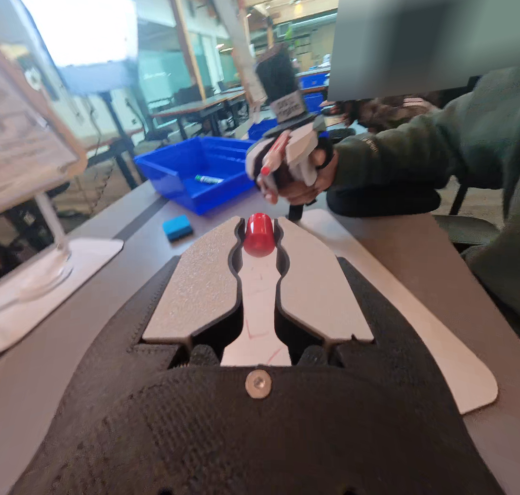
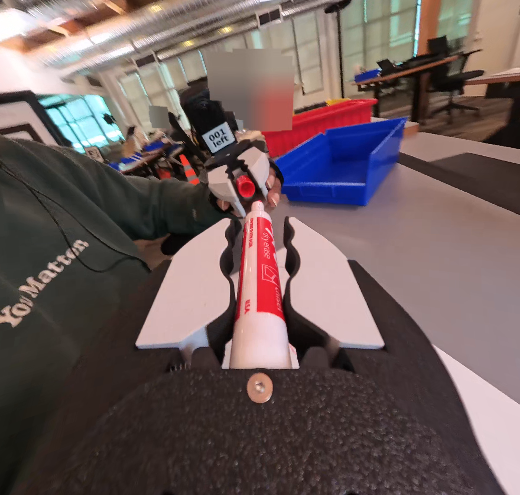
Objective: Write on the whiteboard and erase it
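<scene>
Fingers of the left hand-held gripper (image 1: 259,239) are clamped on a red marker cap (image 1: 258,238), held at their tips above the whiteboard (image 1: 422,340), which lies flat on the grey tabletop (image 1: 140,270) and carries faint red strokes between the fingers. The right hand-held gripper (image 2: 260,245) is clamped along the barrel of a white and red marker (image 2: 260,284), whose uncapped tip points at the open mouth of the cap, just short of it. Just beyond the whiteboard, to its left, a blue eraser (image 1: 177,227) rests on the tabletop. Farther past the whiteboard stands a blue bin (image 1: 168,169) with a green-capped marker (image 1: 208,179) lying inside. A red bin (image 2: 323,118) sits behind the blue one. A person's dark green sleeve (image 2: 84,200) reaches to the left hand-held gripper.
</scene>
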The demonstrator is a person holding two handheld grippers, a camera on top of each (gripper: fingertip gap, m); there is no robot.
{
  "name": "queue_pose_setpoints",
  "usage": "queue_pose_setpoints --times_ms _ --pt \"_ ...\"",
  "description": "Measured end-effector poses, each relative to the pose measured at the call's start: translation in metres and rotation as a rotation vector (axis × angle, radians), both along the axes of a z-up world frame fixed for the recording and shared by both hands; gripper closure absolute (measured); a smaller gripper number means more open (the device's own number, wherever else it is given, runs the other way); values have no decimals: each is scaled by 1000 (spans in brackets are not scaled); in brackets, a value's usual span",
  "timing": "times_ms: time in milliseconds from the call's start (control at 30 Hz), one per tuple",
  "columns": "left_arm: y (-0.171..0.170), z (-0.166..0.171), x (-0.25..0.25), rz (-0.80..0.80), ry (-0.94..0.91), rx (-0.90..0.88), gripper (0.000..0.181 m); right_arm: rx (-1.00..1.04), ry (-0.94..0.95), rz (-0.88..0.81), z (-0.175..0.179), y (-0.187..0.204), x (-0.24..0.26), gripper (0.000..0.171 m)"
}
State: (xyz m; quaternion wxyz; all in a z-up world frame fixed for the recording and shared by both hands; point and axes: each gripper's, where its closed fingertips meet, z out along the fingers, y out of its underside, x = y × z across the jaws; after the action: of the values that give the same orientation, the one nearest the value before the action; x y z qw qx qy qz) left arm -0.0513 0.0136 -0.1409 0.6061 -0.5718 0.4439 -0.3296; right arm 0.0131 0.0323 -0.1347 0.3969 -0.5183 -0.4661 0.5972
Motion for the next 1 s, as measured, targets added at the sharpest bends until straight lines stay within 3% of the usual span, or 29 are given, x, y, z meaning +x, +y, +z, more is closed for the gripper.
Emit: queue_pose_setpoints --times_ms 167,400,633,1000 --pt "-11 34 39 -101 -33 119 161 -57 92 66 14 -16 -3 137" --pt "-11 36 56 -121 2 189 161 -63 134 104 21 -26 3 137" --pt "-15 23 64 -145 49 185 161 -41 67 114 12 -35 -9 137" --pt "-13 -17 58 -97 348 301 162 -328 30 128 -18 -36 -19 139"
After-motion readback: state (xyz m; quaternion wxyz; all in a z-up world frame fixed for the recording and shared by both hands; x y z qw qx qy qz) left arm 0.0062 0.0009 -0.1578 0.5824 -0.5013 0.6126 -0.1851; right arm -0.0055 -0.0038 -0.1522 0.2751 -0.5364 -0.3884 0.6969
